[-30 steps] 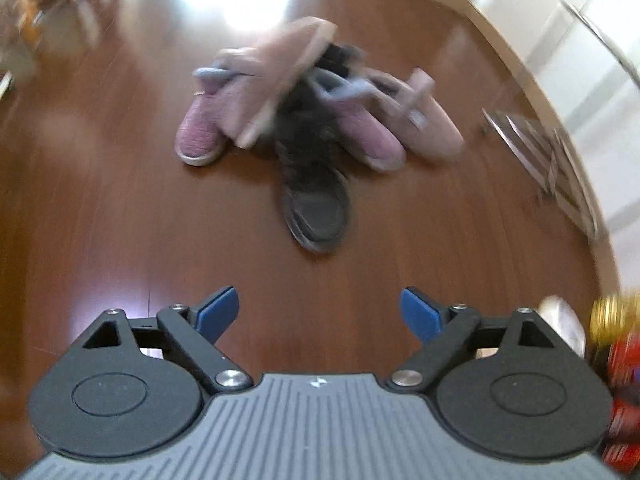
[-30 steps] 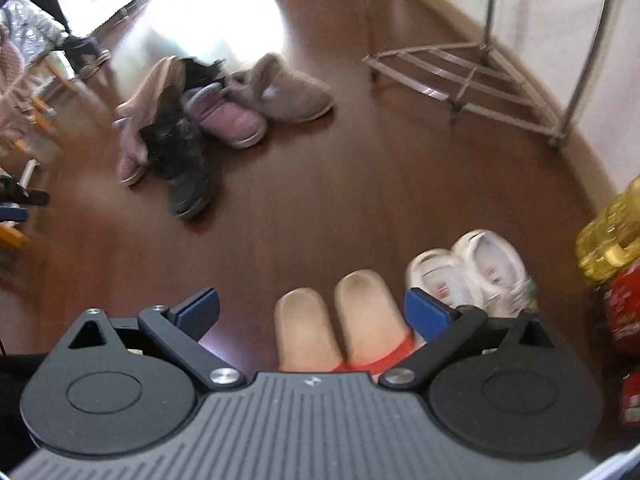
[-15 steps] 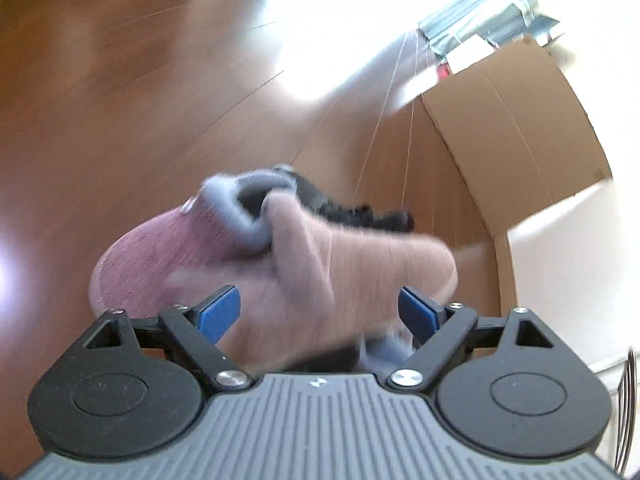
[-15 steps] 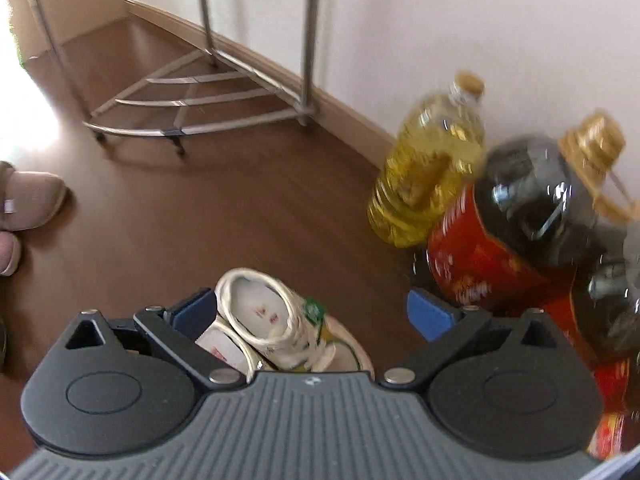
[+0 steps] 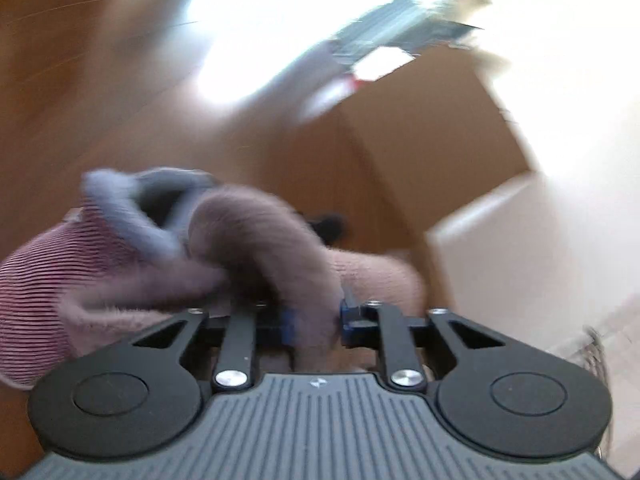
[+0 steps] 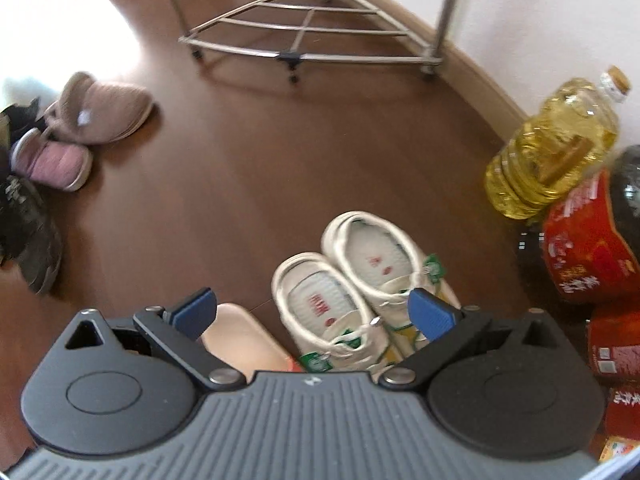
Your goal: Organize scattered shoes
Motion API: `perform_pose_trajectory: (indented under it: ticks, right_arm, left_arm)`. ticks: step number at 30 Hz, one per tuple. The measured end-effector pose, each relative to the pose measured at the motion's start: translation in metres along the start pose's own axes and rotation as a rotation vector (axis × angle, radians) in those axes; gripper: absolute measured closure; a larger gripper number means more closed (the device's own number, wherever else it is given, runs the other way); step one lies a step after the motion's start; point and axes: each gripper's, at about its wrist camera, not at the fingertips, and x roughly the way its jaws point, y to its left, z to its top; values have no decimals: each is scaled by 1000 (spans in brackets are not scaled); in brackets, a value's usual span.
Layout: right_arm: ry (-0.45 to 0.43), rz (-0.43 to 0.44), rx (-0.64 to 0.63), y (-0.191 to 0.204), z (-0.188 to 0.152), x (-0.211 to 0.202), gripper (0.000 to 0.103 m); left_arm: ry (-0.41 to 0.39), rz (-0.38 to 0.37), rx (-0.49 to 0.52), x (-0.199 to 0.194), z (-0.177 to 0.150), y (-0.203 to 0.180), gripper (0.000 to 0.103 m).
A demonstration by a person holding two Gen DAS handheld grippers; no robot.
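On the brown wood floor [image 6: 248,168], the left gripper [image 5: 316,322] is clenching the fuzzy pink slipper [image 5: 264,248] at its collar, toe pointing away, while the right gripper [image 6: 314,312] is hovering wide open over the paired white sneakers [image 6: 352,280].

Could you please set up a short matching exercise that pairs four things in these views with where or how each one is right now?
Things:
1. fuzzy pink slipper
2. white sneakers
3. yellow oil bottle
4. metal rack

States:
A. stands by the wall, next to a red-labelled bottle
B. side by side on the floor under the open right gripper
C. pinched by the left gripper
D. on castors at the far wall

Pairs: 1-C, 2-B, 3-A, 4-D
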Motion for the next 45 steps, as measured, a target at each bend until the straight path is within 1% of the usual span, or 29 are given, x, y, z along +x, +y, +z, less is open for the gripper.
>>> perform_pose_trajectory:
  ticks: [1, 2, 4, 6, 7, 8, 10, 11, 13, 15, 16, 18, 19, 20, 21, 22, 23, 25, 26, 27, 29, 30, 31, 32, 35, 37, 40, 43, 45]
  right_arm:
    - [-1, 15, -3, 1, 0, -1, 2]
    - [-3, 29, -6, 1, 0, -2, 2]
    - [-10, 64, -21, 2, 0, -9, 2]
    - [-19, 92, -31, 3, -2, -15, 2]
    - [-28, 118, -36, 2, -3, -21, 2]
    - [-34, 139, -36, 1, -4, -25, 2]
    - [-37, 179, -34, -3, -7, -32, 2]
    - [-35, 188, -35, -5, -8, -34, 2]
    - [-32, 201, -38, -10, -12, -40, 2]
    - [-29, 206, -38, -15, -14, -44, 2]
    - [-26, 208, -34, -19, -15, -45, 2]
    - [-15, 220, -34, -24, -16, -48, 2]
    - [-11, 227, -36, -25, -16, -49, 2]
    - [-11, 232, -39, -26, -16, -50, 2]
    - [-12, 238, -48, -28, -16, -52, 2]
    - [-15, 241, -60, -29, -16, -54, 2]
    - [-20, 239, -72, -29, -16, -55, 2]
    - [-29, 229, -118, -27, -16, -55, 1]
    - [-27, 221, -165, -23, -16, -53, 1]
    - [-25, 217, -227, -19, -16, -49, 1]
    - [-30, 217, -404, -5, -18, -38, 1]
    - [-54, 212, -514, 2, -20, -29, 1]
    - [-89, 203, -644, 12, -23, -15, 1]
    - [-113, 197, -761, 20, -25, 4, 1]
    - [-101, 221, -991, 49, -29, 56, 1]
    - [-106, 255, -1125, 74, -30, 83, 1]
    - [-137, 292, -1246, 110, -23, 108, 1]
    - [-157, 322, -1284, 143, -9, 131, 1]
    - [-178, 327, -1311, 158, -3, 146, 1]
  left_arm:
    - [1, -3, 58, -5, -3, -16, 86]
    - [8, -17, 77, -8, -4, -25, 86]
    - [40, -86, 114, -19, -5, -53, 86]
    - [83, -196, 145, -31, -14, -89, 86]
    - [100, -225, 155, -33, -17, -99, 86]
    - [147, -283, 178, -33, -26, -121, 86]
    - [223, -345, 205, -22, -42, -149, 86]
    - [298, -383, 232, -7, -59, -169, 86]
    - [394, -398, 277, 17, -81, -192, 85]
    - [565, -365, 355, 59, -128, -220, 84]
    - [640, -324, 409, 76, -142, -231, 83]
    - [791, -202, 499, 102, -189, -242, 81]
    - [858, -121, 548, 110, -210, -245, 82]
    - [904, -49, 606, 111, -230, -250, 85]
    - [926, -14, 633, 101, -241, -257, 77]
    - [947, 21, 659, 92, -252, -263, 67]
    - [966, 55, 685, 82, -263, -270, 60]
    - [954, 120, 751, 51, -276, -290, 30]
    - [949, 212, 813, 41, -282, -303, 26]
    - [944, 301, 873, 31, -289, -314, 25]
    - [968, 437, 978, 5, -299, -320, 25]
    - [978, 499, 1027, -8, -305, -323, 24]
    - [999, 509, 1054, -18, -321, -330, 22]
    - [1048, 532, 1099, -35, -340, -337, 22]
    - [1102, 517, 1134, -61, -355, -345, 22]
    - [1102, 507, 1135, -69, -355, -344, 21]
    - [1107, 523, 1099, -66, -354, -335, 21]
    - [1103, 582, 1038, -55, -343, -308, 21]
    - [1103, 605, 1007, -49, -337, -293, 21]
